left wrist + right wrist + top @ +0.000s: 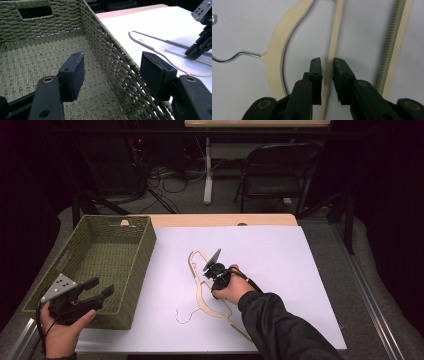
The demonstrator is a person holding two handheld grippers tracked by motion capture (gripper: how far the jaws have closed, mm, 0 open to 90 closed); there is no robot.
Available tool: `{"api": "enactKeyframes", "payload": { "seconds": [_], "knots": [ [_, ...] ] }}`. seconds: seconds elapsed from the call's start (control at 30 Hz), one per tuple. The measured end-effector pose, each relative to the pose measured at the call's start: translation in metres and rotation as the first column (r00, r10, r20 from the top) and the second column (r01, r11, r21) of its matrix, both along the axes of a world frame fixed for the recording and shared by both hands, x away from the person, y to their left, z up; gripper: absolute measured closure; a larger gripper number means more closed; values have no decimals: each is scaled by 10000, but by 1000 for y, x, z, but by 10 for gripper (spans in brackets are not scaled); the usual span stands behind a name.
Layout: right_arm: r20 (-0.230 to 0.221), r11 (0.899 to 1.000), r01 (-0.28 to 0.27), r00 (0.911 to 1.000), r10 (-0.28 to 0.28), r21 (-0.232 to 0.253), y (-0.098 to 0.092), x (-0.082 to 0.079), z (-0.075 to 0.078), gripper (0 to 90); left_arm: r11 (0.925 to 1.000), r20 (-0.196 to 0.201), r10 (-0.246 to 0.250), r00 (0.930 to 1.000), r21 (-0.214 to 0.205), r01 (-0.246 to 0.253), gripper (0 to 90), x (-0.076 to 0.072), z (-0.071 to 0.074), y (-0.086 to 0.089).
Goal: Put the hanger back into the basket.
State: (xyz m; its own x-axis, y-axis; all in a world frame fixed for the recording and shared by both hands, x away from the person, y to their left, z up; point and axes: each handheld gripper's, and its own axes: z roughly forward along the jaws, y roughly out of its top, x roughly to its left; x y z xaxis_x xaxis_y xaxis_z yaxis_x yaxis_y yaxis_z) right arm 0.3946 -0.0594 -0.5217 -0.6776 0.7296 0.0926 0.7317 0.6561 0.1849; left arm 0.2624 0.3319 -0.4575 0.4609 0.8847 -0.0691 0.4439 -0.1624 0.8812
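Our right tongs (327,62) are down on the wooden hanger (200,290), with one thin bar of it standing between the two black jaws. The jaws are nearly shut around that bar. A tiny gap shows on each side, so we cannot tell if the pads press it yet. Our left tongs (111,67) are wide open and hold nothing. They hang over the near corner of the green basket (145,265), one jaw inside it and one jaw past its wall.

What could go wrong? The bar is thin and smooth, and we think it may slip out sideways when we squeeze. The hanger is long, so if we lift it by this one bar it may tip and swing. Then the metal hook (234,56) could drag on the white sheet (280,265) and pull it. The long end could also bump the basket wall if we carry it that way.

The hanger lies flat on the surface, in the middle of the white sheet, just beside the basket. Its curved arm sits to the left of our right tongs in the right gripper view, and its ridged bar sits to the right. The left tongs are well apart from it.
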Motion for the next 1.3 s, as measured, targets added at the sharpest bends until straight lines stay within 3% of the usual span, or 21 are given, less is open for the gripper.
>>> {"api": "enactKeyframes", "payload": {
  "seconds": [0.1,0.33,0.77,0.83,0.93,1.13,1.27,1.3],
  "knots": [
    [46,9998,111,9999,-111,137,0,0,-3,782,10000,17,11,10000,-16,-11,364,0,0,0],
    [-61,9998,6,10000,-7,-202,1,0,-4,788,10000,-3,2,10000,3,-2,368,0,0,0],
    [17,9995,230,9997,-230,-202,3,0,-5,820,10000,-45,44,10000,13,-44,369,0,0,0],
    [-23,9991,207,9998,-208,-373,3,1,-4,823,10000,-43,16,10000,8,-16,369,0,0,0],
    [0,9987,504,9987,-504,-114,3,0,-6,831,10000,-28,1,10000,4,-1,370,0,0,0],
    [-100,9983,585,9982,-585,-35,0,2,-3,850,10000,-64,-96,9999,18,96,377,-1,2,-3],
    [-106,9993,279,9995,-282,-239,-3,2,1,853,9997,-28,-226,9997,130,227,377,-2,3,-7],
    [17,9987,507,9987,-507,48,-3,-1,-1,853,9995,-13,-278,9996,125,278,380,-2,4,-8]
  ]
}}
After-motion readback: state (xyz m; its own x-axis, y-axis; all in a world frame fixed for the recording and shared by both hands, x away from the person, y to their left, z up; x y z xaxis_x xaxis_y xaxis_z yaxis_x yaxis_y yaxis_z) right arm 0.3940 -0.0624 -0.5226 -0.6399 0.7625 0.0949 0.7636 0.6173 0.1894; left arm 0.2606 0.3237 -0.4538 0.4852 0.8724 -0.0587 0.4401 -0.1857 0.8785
